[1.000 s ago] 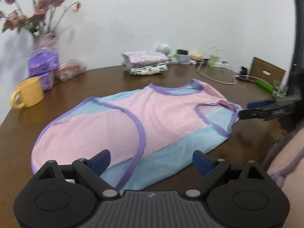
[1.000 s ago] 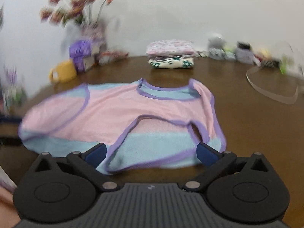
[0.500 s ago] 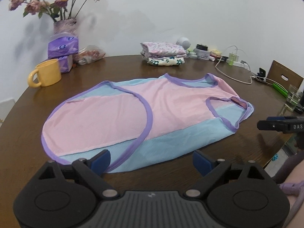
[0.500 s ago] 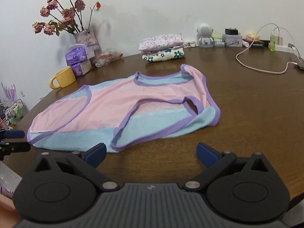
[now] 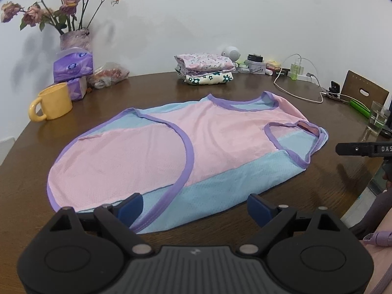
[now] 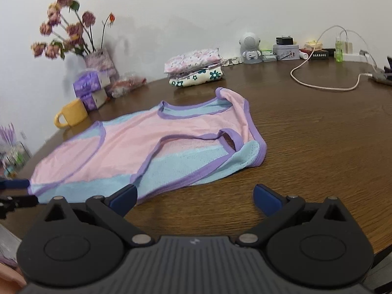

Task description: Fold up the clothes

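The pink-and-blue vest (image 5: 186,152) lay flat mid-table (image 6: 318,147), bare wood beyond its edges; left gripper (image 5: 193,207) and right gripper (image 6: 194,197) gaped wide, grasping nothing.

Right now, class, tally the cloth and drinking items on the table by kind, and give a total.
Spread-out pink and blue vest: 1
Stack of folded clothes: 1
Yellow mug: 1
Clear glass: 1
Total: 4
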Motion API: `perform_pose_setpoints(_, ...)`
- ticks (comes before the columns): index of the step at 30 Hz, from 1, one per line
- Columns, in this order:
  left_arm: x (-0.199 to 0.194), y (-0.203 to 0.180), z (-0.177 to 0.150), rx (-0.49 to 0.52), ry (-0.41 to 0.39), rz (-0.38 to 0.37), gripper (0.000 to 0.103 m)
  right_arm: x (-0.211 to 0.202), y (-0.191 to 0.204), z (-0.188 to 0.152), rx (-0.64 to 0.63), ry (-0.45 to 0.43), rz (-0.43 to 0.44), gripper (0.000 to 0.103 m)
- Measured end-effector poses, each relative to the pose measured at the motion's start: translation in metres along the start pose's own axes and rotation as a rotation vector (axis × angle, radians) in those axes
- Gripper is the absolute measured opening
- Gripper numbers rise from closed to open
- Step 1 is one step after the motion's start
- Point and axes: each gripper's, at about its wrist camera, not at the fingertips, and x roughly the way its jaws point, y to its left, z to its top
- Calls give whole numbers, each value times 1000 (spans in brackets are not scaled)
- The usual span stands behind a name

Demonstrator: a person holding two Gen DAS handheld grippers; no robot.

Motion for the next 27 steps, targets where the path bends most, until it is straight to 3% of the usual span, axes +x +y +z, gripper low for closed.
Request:
perform_pose_setpoints(12, 8, 9, 5, 1, -8, -33, 92, 12, 4, 0, -45, -3, -18, 103)
perform_pose_setpoints(20, 19, -6, 15, 197, 24, -84, 82, 15, 7, 21, -271, 31, -5, 103)
perform_pose_setpoints(23, 21, -13, 14, 252, 49, -89, 81, 15, 6, 30, -369, 47, -62, 102)
perform_pose_setpoints(27, 24, -18, 13, 307, 84, -100, 66, 20, -1, 37, -462, 87, -102, 101)
